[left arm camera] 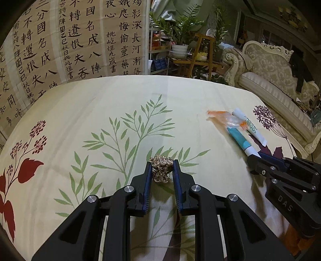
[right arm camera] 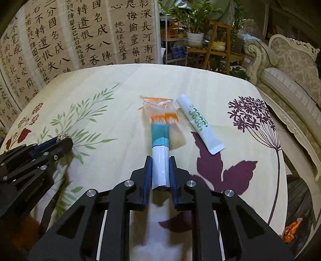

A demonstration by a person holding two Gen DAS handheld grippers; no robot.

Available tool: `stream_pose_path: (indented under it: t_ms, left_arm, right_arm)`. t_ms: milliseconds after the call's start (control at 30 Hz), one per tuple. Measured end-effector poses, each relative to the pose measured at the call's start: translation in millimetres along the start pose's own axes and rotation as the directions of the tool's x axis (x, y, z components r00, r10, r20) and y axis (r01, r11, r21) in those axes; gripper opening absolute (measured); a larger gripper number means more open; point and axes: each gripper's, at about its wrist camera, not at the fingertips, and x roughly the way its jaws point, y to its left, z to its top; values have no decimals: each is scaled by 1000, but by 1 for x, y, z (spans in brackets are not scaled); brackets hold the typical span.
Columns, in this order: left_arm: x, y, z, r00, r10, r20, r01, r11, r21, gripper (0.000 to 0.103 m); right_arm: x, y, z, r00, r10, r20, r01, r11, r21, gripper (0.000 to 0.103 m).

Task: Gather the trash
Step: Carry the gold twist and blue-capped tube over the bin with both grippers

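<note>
Both claws loaded: left gripper [left arm camera: 162, 167] clamps a gold foil wad [left arm camera: 161, 168], right gripper [right arm camera: 160, 169] pinches the teal-and-white wrapper [right arm camera: 160, 148]; beside that wrapper, the orange-printed bag [right arm camera: 160, 108] and white sachet [right arm camera: 199, 125] await collection.

left gripper [left arm camera: 162, 168] pinching gold wad [left arm camera: 161, 167] (crumpled)

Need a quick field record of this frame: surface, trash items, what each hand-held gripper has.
surface: floral cloth over a table
left hand-held gripper: shut on gold wad
right hand-held gripper: shut on the white end of the teal wrapper
loose trash: clear orange bag at the wrapper's far end; white sachet to its right, apart from it
bin: none in view
background: calligraphy hanging, plants, sofa
</note>
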Motion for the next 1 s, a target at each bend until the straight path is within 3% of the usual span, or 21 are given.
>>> stream_pose_path:
  t_ms: [467, 1000]
  left_arm:
    - [-25, -6, -16, 1000, -1, 20, 1, 1000, -1, 21]
    - [-51, -70, -29, 996, -78, 48, 75, 994, 74, 21]
  right_arm:
    - [-47, -3, -31, 999, 29, 41, -29, 999, 16, 15]
    - [-92, -78, -76, 991, -89, 97, 71, 981, 179, 15]
